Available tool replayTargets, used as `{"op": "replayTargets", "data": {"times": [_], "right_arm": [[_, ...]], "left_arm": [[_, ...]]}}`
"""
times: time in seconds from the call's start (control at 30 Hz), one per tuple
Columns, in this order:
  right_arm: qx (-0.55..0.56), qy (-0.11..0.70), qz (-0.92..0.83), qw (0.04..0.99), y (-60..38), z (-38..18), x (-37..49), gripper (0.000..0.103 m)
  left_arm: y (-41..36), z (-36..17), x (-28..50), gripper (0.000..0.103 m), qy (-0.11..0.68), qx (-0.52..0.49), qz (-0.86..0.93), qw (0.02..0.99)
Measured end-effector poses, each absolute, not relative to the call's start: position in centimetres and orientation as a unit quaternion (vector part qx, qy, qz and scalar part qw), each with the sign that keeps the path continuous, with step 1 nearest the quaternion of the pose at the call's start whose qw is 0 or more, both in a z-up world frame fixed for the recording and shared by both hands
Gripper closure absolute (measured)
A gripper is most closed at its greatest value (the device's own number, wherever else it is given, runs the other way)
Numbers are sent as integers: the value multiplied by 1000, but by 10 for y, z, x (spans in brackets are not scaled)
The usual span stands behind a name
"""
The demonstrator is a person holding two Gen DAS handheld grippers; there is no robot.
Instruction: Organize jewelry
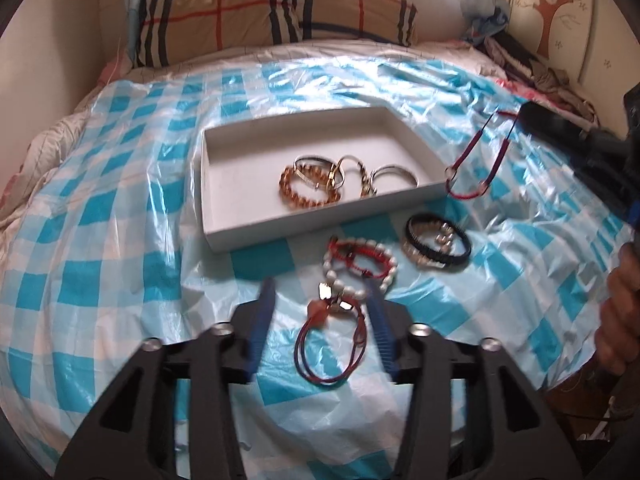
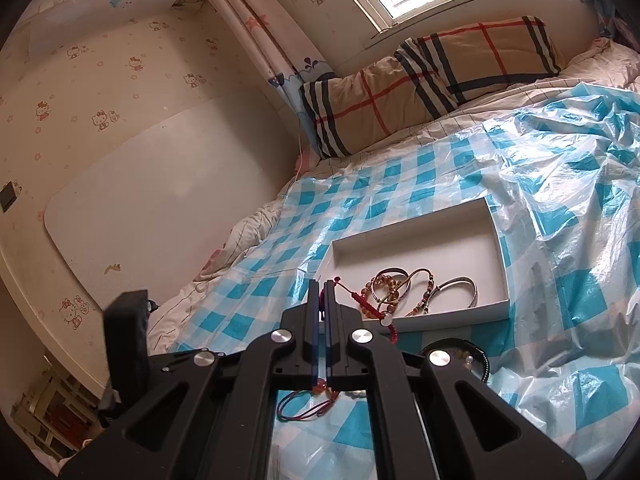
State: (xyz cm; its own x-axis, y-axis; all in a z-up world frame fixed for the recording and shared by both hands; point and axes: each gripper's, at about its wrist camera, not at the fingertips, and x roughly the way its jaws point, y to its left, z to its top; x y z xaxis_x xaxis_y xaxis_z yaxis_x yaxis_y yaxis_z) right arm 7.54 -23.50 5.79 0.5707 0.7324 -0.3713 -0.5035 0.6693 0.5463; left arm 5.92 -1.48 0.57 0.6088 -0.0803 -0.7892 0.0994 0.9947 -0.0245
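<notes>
Jewelry: part sorted, part loose on checked sheet (image 1: 120, 280) over bed
Box (image 1: 224, 236): white, open, on sheet; holds amber bead bracelet (image 1: 308, 190), metal bangles (image 1: 394, 174), a gold-tone chain piece
Done: roughly four pieces lie in box
Left: pearl bracelet (image 1: 360, 268) with red one tangled in it, black bracelet (image 1: 438, 242), cord loop (image 1: 332, 344) with orange pendant, all outside box on near side
In transit: red cord bracelet (image 1: 476, 164) dangles over box's right corner, not yet dropped
Right gripper (image 2: 323, 292): fingers pressed together, pinching red cord bracelet's string
Left gripper (image 1: 320, 292): spread, nothing held; blue pads either side of cord loop and pearl bracelet, above them, no contact seen
Judgement: about halfway; next is likely drop into box, then left pick
Writing: none readable; wallpaper (image 2: 100, 120) shows cartoon cat print, no brand text
Pillows (image 1: 276, 12): plaid, at bed head, not involved
</notes>
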Motion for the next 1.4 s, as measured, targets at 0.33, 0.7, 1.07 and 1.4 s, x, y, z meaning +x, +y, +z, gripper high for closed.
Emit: {"op": "replayTargets", "data": {"times": [0.33,0.7,1.07,1.4], "right_arm": [[193,294,357,865,-239,59,72,100],[188,281,360,870,-235,67,81,100],[182,266,351,879,-223,61,132,100],[199,303,306,880,-234,29,152,73]], "left_arm": [[-16,-30,64,100,465,17,-52,884],[-9,48,71,100,376,-37,-79,923],[-26,70,128,99,322,-39,-89,942],[-1,33,144,34,346,-44,4,937]]}}
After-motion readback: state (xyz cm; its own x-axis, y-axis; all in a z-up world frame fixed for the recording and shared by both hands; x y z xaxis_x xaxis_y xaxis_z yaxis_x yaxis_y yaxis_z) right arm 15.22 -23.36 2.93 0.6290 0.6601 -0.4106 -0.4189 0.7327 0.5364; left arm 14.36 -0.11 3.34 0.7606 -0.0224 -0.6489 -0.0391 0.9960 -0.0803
